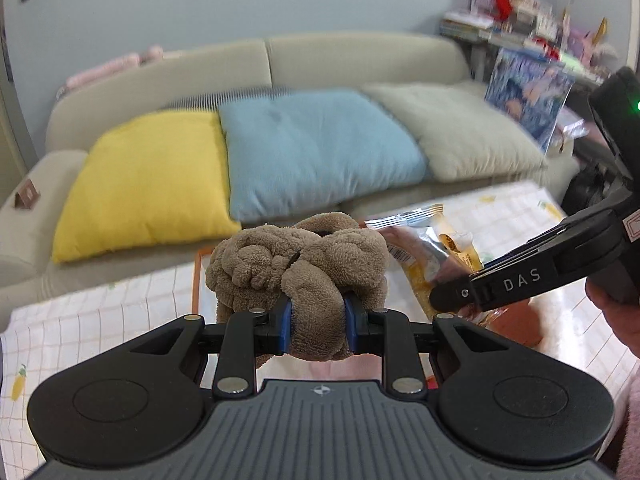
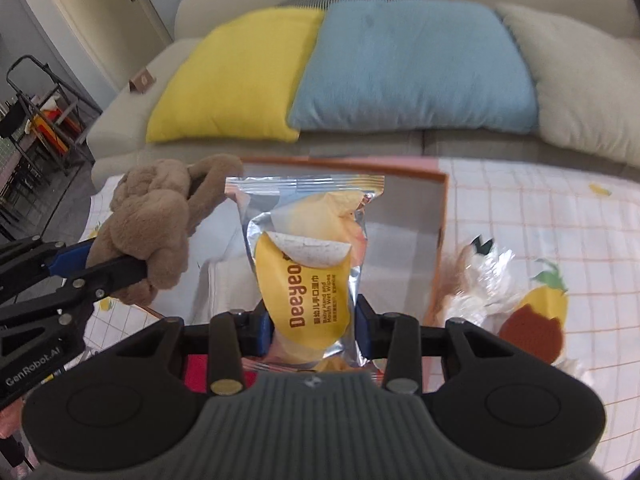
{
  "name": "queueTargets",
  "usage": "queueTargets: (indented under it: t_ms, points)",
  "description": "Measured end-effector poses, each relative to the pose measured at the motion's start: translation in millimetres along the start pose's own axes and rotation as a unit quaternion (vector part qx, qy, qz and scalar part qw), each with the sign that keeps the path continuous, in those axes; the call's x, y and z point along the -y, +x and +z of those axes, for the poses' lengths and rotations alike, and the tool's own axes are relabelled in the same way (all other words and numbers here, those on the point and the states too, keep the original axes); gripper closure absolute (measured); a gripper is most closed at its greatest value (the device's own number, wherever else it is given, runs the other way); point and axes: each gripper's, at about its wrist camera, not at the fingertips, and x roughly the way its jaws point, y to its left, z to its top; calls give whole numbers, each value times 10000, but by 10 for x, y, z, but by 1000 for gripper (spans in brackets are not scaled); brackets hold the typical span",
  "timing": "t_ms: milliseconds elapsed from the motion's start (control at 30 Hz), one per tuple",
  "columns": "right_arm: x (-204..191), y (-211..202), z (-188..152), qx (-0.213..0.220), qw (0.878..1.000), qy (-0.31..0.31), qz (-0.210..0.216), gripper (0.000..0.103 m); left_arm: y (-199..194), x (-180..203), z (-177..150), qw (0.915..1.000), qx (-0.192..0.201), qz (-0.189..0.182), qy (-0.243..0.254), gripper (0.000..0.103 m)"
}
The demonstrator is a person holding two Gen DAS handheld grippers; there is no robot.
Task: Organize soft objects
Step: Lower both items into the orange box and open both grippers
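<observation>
My left gripper (image 1: 318, 326) is shut on a brown fluffy towel bundle (image 1: 296, 264) and holds it above the table; the bundle also shows at the left of the right wrist view (image 2: 154, 224). My right gripper (image 2: 314, 330) is shut on a silver and yellow wet wipes pack (image 2: 308, 264) and holds it over an orange-rimmed box (image 2: 438, 216). The pack shows in the left wrist view (image 1: 436, 248) to the right of the towel, with the right gripper's arm (image 1: 520, 280) beside it.
The table has a checked cloth (image 2: 540, 216) with fruit prints. A clear-wrapped item (image 2: 492, 276) lies right of the box. Behind is a beige sofa (image 1: 360, 52) with yellow (image 1: 148, 184), blue (image 1: 316, 148) and beige (image 1: 460, 132) cushions. A cluttered shelf (image 1: 532, 20) stands far right.
</observation>
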Motion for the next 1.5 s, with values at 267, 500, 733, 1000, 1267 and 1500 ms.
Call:
queueTargets:
  t_ms: [267,500,733,1000,1267,1500]
  points:
    - [-99,657,-38,-494,9948,-532,-718,64,477,-38,-234,9970,-686,217,274,74]
    - [-45,968,-3,-840,9879,-806,-1020,64,737,-30,-301,9936,-1052,252,309,74]
    - [-28,1070,-25,-977,9836,-1019,-1120,62,872,-61,-372,9899,-1355,370,171,73]
    - [-13,1052,-8,-1004,9832,-1061,-1099,52,902,-62,-339,9900,-1330,423,193,68]
    - [-79,919,46,-939,9843,-1002,-1114,45,756,-53,-286,9922,-1167,394,177,56]
    - [-148,631,41,-661,9853,-987,-1224,43,388,-5,-156,9953,-862,400,167,56]
